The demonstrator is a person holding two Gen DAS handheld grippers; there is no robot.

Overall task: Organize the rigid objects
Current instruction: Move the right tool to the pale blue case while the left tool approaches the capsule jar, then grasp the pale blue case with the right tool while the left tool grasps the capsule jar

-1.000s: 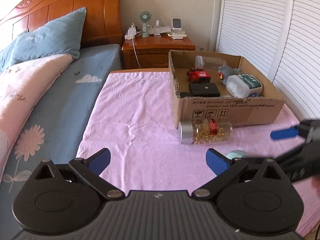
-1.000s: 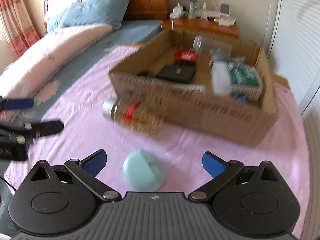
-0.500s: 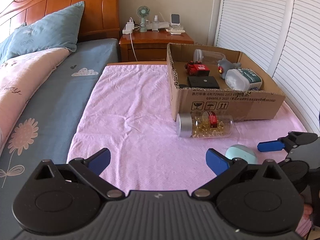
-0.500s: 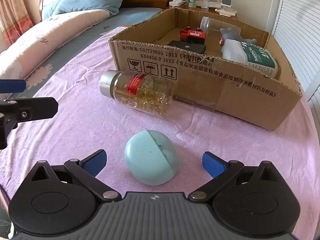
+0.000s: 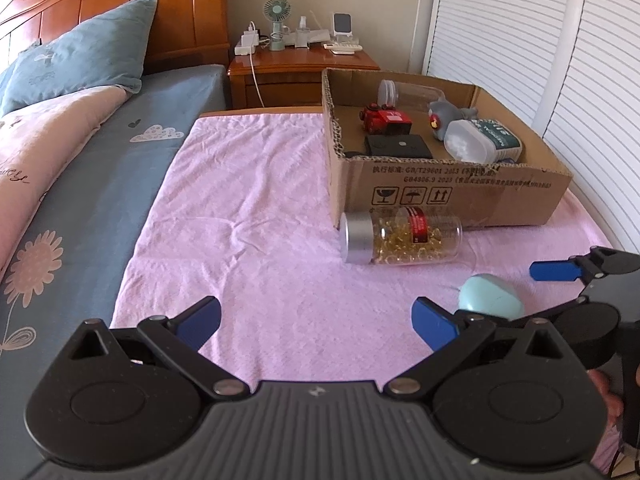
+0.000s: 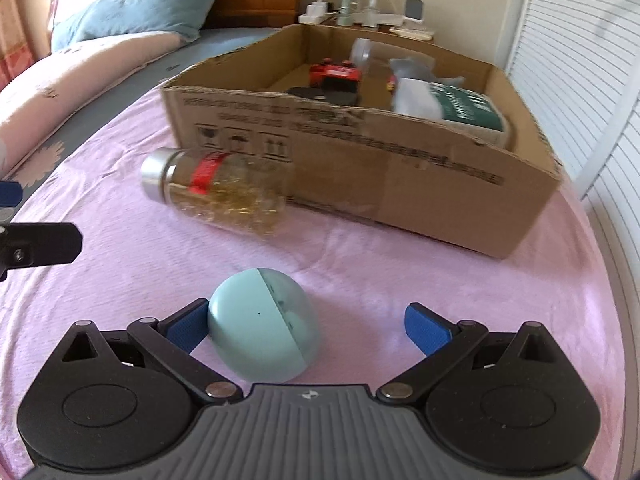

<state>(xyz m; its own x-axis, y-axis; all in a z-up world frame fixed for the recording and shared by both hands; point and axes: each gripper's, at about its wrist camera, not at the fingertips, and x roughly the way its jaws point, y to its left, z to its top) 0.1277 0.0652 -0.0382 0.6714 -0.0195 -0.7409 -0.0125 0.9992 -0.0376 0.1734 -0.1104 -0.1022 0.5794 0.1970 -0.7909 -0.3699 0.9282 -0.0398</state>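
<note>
Pale-blue egg-shaped case (image 6: 262, 330) lies between the right tool's (image 6: 307, 326) spread fingers (left pad touching it). Left tool (image 5: 316, 318) hangs spread, holding nothing.

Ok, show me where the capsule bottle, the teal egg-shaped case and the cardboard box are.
capsule bottle (image 5: 408, 236): left wrist view, on its clear body by the red label.
teal egg-shaped case (image 6: 260, 332): right wrist view, on its front shell.
cardboard box (image 5: 460, 196): left wrist view, on its printed front wall.

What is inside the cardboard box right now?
The cardboard box holds a red toy car, black case, clear jar, grey toy and green-labelled container. Its near wall hides the floor behind it.
</note>
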